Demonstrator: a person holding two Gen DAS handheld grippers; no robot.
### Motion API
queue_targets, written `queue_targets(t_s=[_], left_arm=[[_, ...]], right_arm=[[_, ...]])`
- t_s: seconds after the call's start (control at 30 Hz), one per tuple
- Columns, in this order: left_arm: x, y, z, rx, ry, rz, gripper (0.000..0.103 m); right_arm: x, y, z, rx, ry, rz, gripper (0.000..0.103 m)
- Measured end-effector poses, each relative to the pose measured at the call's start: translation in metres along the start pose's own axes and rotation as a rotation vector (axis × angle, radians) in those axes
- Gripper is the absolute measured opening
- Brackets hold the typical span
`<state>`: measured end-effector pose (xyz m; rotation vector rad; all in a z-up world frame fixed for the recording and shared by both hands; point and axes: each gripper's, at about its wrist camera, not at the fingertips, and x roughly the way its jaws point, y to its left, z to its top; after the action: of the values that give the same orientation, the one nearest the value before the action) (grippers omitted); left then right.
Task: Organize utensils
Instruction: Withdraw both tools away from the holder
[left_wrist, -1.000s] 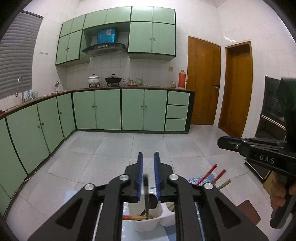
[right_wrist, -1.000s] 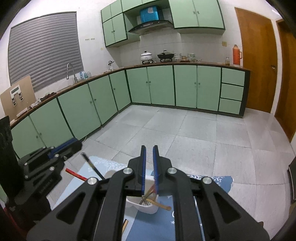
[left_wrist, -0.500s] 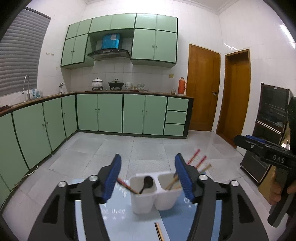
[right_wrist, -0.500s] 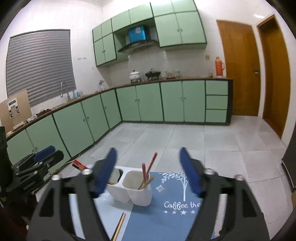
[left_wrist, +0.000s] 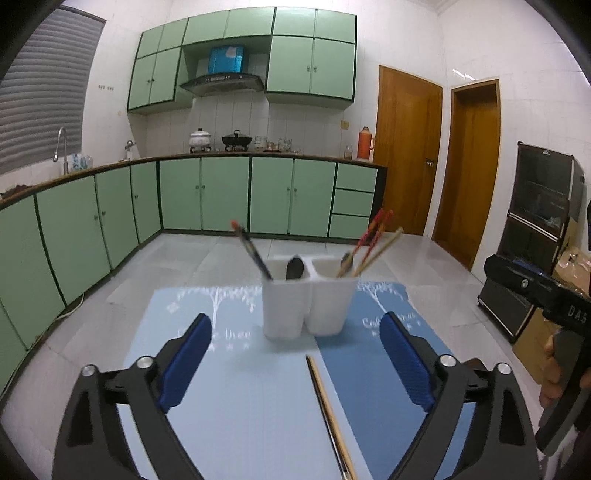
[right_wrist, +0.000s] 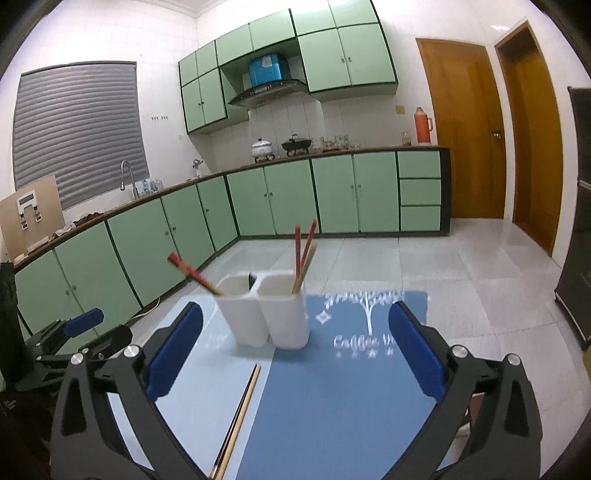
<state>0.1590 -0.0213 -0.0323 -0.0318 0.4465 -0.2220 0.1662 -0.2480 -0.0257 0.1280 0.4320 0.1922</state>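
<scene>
A white two-compartment utensil holder (left_wrist: 308, 302) (right_wrist: 266, 314) stands on a blue mat (left_wrist: 240, 406) (right_wrist: 332, 406). Its left cup holds a black spoon (left_wrist: 294, 267) and a dark red-tipped stick (left_wrist: 251, 247). Red chopsticks (left_wrist: 371, 236) (right_wrist: 304, 247) and a wooden one (left_wrist: 384, 243) lean in the right cup. A chopstick pair (left_wrist: 328, 410) (right_wrist: 240, 413) lies flat on the mat, nearer me than the holder. My left gripper (left_wrist: 294, 319) and right gripper (right_wrist: 295, 308) hover short of the holder. Their jaws are opening wide and grip nothing.
The right gripper's body (left_wrist: 535, 291), with a hand (left_wrist: 550, 380) on its grip, shows at the right edge. The left gripper (right_wrist: 81, 328) shows at the left edge. Green cabinets (left_wrist: 221, 195), a tiled floor and a dark cabinet (left_wrist: 535, 240) lie beyond the table.
Both grippers went from shut just above the holder to wide open. Both have drawn back and down, so the holder now stands farther ahead and the flat chopstick pair has come into view.
</scene>
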Motion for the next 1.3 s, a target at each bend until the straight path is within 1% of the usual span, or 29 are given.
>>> queue_targets(t_s=[0.07,0.17,0.37,0.53,0.77,0.97,1.03,1.07,1.1,1.3], left_arm=[[-0.004,0.000,-0.009,0.002,0.007,0.002,0.095],[-0.008,0.004,-0.025,-0.002,0.033,0.006,0.096],[-0.014,0.010,-0.047,-0.001,0.055,0.018,0.097],[-0.017,0.020,-0.067,0.000,0.084,0.046,0.097],[-0.016,0.040,-0.093,-0.031,0.147,0.079,0.097],[-0.019,0.050,-0.109,-0.047,0.182,0.101,0.097],[-0.020,0.053,-0.112,-0.052,0.188,0.107,0.097],[-0.021,0.054,-0.114,-0.055,0.190,0.110,0.097],[-0.022,0.057,-0.115,-0.062,0.192,0.113,0.097],[-0.025,0.063,-0.117,-0.086,0.189,0.118,0.097]], right_arm=[[-0.002,0.003,-0.011,-0.004,0.012,-0.005,0.098],[-0.004,0.008,-0.028,-0.007,0.032,-0.010,0.098],[-0.007,0.018,-0.056,-0.012,0.060,-0.021,0.098],[-0.002,0.026,-0.083,-0.026,0.118,-0.020,0.098],[0.004,0.043,-0.130,-0.055,0.193,-0.020,0.098],[0.012,0.060,-0.171,-0.112,0.273,-0.022,0.097],[0.015,0.065,-0.179,-0.130,0.299,-0.019,0.092],[0.017,0.068,-0.183,-0.139,0.315,-0.014,0.086],[0.018,0.071,-0.185,-0.146,0.326,-0.011,0.082],[0.024,0.079,-0.191,-0.164,0.349,-0.024,0.079]])
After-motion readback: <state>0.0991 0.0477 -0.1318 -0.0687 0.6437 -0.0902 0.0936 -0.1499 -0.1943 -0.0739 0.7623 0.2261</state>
